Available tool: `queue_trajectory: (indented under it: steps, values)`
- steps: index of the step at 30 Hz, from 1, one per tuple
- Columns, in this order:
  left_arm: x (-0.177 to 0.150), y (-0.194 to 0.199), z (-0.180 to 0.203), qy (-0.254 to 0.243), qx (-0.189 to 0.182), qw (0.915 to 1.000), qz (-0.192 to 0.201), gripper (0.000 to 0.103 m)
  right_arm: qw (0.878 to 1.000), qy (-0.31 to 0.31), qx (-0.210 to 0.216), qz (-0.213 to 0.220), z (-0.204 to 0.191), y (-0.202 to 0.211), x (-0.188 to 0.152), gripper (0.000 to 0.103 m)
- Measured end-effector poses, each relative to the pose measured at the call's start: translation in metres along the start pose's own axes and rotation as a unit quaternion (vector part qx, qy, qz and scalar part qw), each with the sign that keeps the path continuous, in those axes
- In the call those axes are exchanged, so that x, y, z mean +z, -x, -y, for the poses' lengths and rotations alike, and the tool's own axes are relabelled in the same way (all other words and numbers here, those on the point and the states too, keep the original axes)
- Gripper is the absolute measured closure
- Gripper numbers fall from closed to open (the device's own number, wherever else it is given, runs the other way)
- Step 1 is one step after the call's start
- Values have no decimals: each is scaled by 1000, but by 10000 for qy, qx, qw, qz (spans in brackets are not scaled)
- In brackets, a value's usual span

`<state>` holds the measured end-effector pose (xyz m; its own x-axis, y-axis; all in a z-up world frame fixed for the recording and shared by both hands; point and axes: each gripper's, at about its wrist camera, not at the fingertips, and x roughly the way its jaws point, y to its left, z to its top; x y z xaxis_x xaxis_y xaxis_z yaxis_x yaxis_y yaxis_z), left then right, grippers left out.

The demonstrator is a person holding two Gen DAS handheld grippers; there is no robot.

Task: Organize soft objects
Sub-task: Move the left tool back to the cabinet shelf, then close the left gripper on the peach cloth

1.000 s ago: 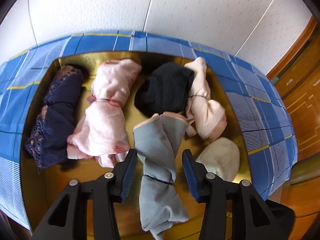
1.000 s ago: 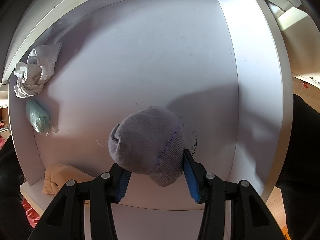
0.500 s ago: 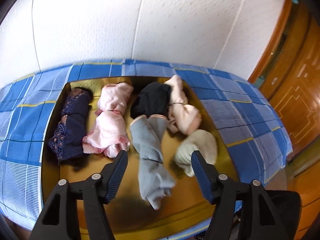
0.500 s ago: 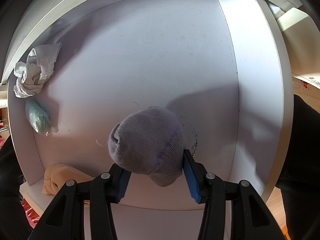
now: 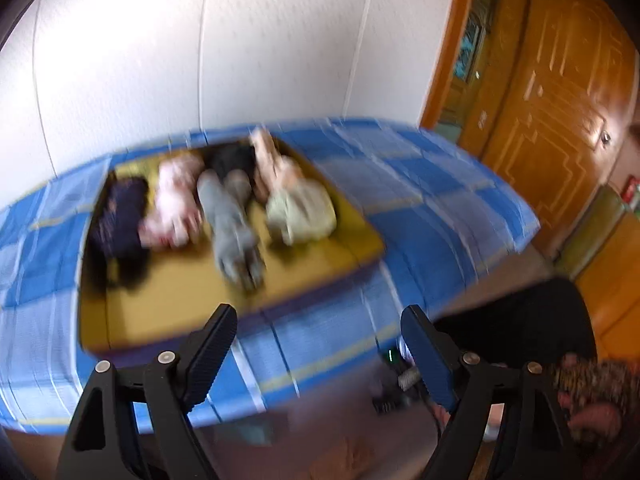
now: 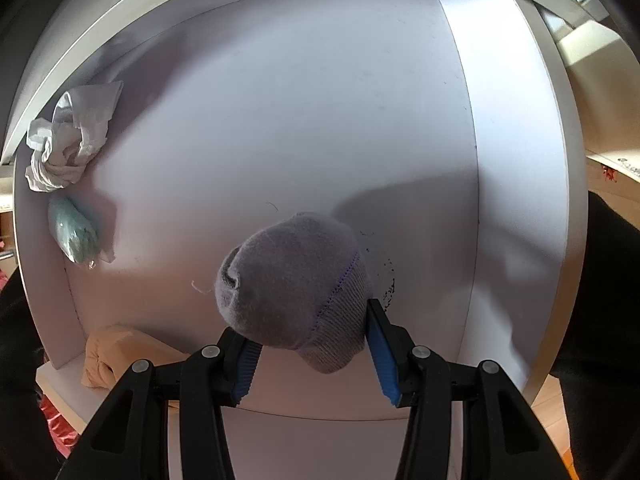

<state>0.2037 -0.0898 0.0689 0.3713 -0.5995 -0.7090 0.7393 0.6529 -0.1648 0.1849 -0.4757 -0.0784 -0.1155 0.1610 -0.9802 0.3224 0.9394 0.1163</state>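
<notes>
Left gripper: jaws wide, just been opening, nothing between them; grey sock apparently lies in gold tray (blurred). Right gripper clamps purple sock over white shelf.

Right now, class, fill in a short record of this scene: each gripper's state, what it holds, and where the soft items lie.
left gripper: open, empty, jaws just widened
right gripper: shut on rolled grey-lilac knit sock
gold-lined tray: on blue checked cloth; holds grey bundle, pink bundle, navy bundle, cream bundle
white box: crumpled white cloth and mint bundle at left wall
</notes>
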Motion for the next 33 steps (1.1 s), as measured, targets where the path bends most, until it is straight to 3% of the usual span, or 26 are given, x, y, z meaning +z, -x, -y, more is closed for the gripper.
queue_trajectory:
  steps: [5,8,11,15,23,29,33]
  values:
    - [-54,-30,0,52,-99,9967,-805,16,10000,2,-2,5,-1,0,-1,53]
    - [-89,-57,3,-35,-144,9890,-1470,16,10000,38,-28,10,-3,0,-1,53]
    - [-117,-86,15,-591,57,9755,-2117,16,10000,46,-40,11,-5,0,-2,53]
    - [-146,-127,28,-1160,66,9499,-2903,16,9999,81,-82,1,-9,0,-3,53]
    - [-191,-177,34,-1267,-293,9212,-3667,15,9999,81,-71,9,-10,-1,-4,53]
    - [-218,-197,36,-1154,-532,9059,-4041,12,9999,42,11,-154,-9,-10,-8,53]
    - [-219,-202,32,-955,-532,9097,-4006,12,9987,-204,301,-360,-4,-19,-13,57]
